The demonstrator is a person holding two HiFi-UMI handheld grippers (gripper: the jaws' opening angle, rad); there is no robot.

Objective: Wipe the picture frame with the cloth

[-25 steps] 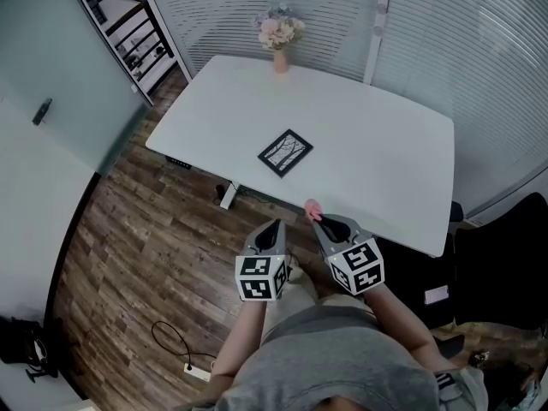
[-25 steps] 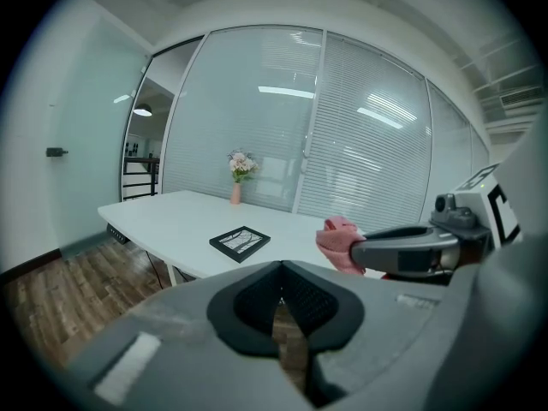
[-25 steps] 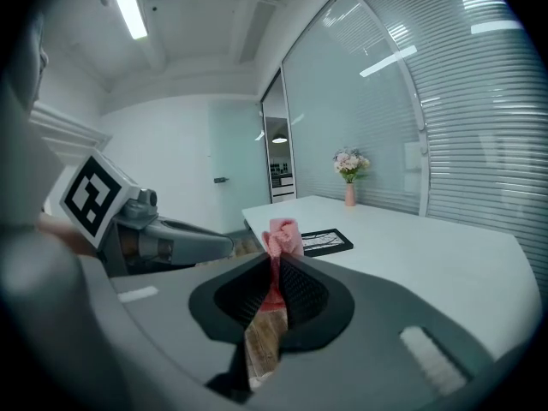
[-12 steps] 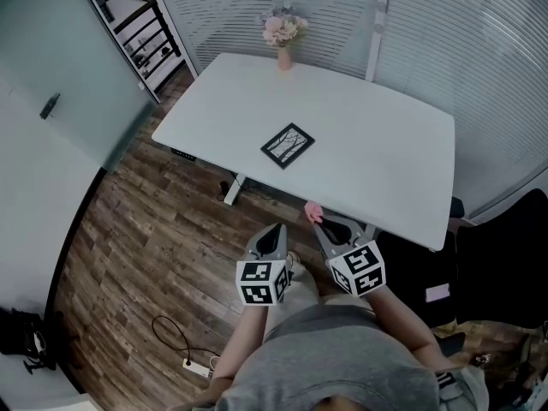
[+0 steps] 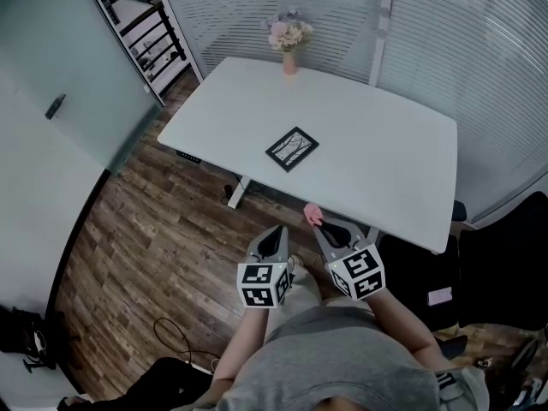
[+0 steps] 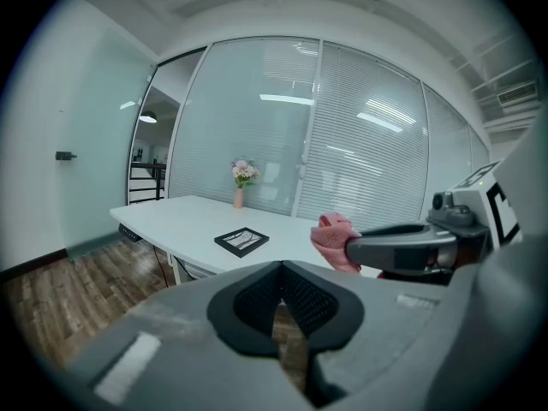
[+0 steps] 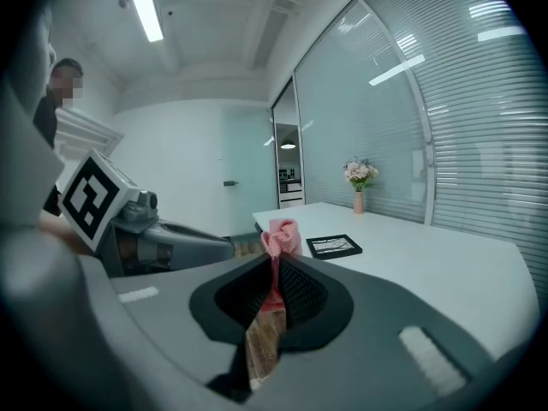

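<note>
picture frame (image 5: 292, 149) flat on table (image 5: 385, 169), left of centre, flower vase (image 5: 289, 43) behind it at the far edge, left gripper (image 5: 276, 231) and right gripper (image 5: 321, 226) side by side before the near edge, cloth (image 5: 313, 212) at right gripper's tip, chair (image 5: 505, 255) right of table

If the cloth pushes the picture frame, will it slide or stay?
Probably slides: the picture frame lies flat on the smooth white table, nothing holding it. It looks thin, so likely light and stiff. Tipping seems unlikely, as it is not upright.
</note>
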